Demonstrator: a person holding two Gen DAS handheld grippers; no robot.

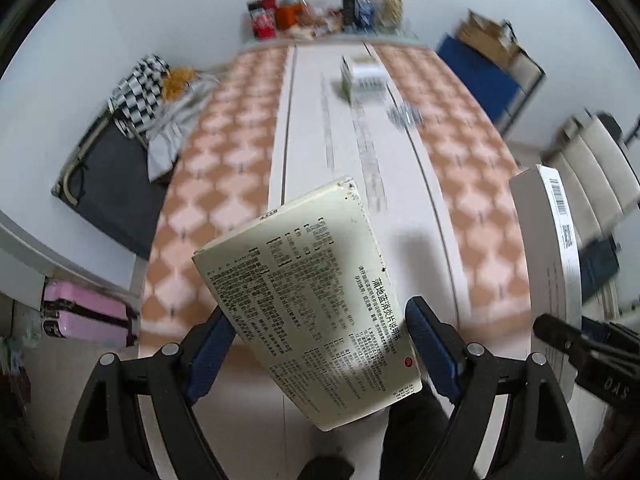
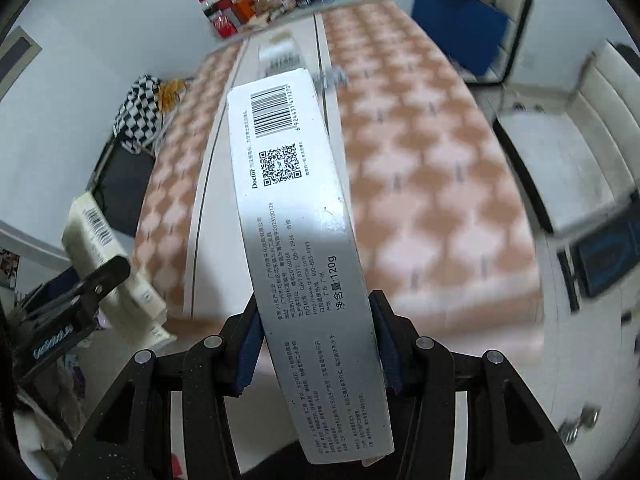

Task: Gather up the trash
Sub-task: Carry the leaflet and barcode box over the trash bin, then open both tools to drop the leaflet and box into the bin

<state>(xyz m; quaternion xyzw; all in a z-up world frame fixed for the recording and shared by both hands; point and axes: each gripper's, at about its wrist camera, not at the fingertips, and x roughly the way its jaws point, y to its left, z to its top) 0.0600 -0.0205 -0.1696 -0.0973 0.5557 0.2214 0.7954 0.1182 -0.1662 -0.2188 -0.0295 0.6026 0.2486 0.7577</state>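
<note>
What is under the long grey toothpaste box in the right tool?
Beneath the long grey toothpaste box, shut in the right tool, lie the white centre strip and pink checkered tablecloth. Whatever sits directly below the box is covered.

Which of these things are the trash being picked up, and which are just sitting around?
Part of the job:
- cream medicine box, held in the left tool
- long grey toothpaste box, held in the right tool
- small green-and-white box on the table, possibly trash too

Just lying about:
- drink bottles
- checkered cloth
- pink suitcase
</note>
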